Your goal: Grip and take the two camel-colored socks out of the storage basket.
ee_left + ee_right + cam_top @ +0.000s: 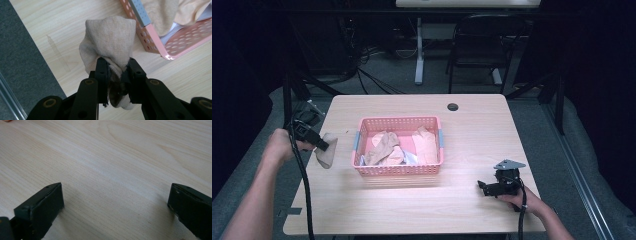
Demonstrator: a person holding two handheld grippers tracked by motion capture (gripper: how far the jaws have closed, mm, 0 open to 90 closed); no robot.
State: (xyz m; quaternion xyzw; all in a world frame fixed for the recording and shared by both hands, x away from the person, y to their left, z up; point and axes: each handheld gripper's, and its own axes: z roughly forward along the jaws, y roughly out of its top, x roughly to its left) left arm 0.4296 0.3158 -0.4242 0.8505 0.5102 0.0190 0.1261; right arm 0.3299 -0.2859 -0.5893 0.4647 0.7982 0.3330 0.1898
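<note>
A beige sock (327,152) (110,45) hangs bunched from my left gripper (323,145) (115,65), which is shut on it above the table's left edge, just left of the pink basket (398,170) (155,42). The basket holds several beige and peach cloth pieces (384,147). My right gripper (484,188) (115,197) rests low over the bare wood at the front right, jaws wide apart with nothing between them.
The wooden table (462,135) has a dark cable hole (453,106) at the back. A black chair (482,45) and a white desk leg (419,50) stand beyond the table. Grey floor (22,62) lies left of the table edge.
</note>
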